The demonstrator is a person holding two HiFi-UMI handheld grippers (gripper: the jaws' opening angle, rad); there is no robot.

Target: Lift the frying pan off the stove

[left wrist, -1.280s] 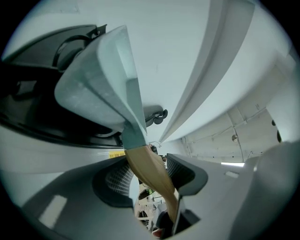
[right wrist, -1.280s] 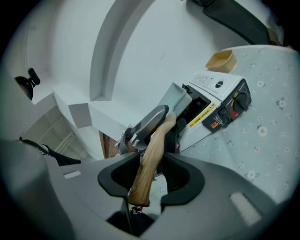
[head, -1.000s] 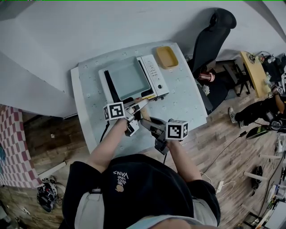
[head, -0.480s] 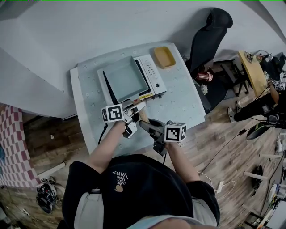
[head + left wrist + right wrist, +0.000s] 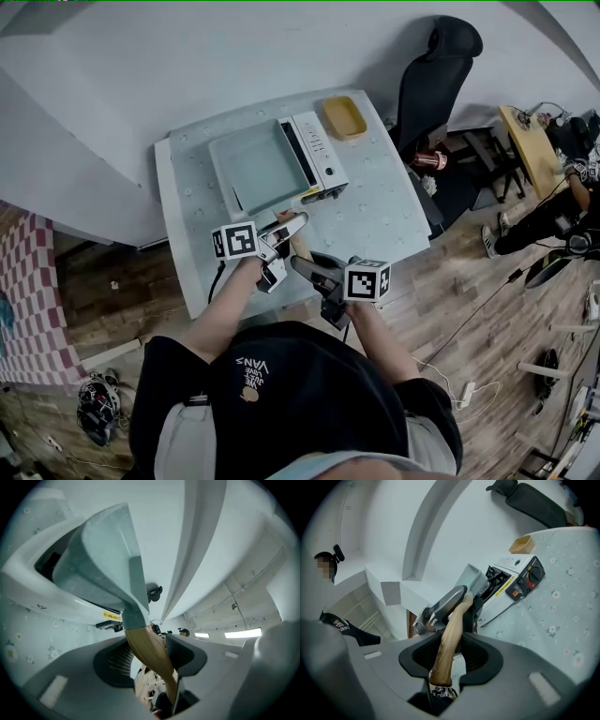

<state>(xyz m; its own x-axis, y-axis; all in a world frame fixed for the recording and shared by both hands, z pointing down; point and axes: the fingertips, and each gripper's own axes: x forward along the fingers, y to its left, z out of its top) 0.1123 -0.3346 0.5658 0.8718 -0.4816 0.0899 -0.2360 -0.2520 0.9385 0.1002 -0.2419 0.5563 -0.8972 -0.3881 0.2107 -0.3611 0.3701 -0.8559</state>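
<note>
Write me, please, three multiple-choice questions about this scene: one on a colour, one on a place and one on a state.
1. What colour is the pan's handle?
A. Black. B. Red. C. Pale wood brown.

2. Where is the yellow dish?
A. On the table, beside the stove. B. In the pan. C. On top of the stove.

3. How is the right gripper?
A. Open and empty. B. Shut on the handle. C. Shut on the yellow dish.

Answers:
1 C: the handle shows a light wood grain in both gripper views.
2 A: the head view shows the yellow dish on the cloth at the table's far corner, just past the stove.
3 B: the right gripper's jaws press the handle from both sides.
</note>
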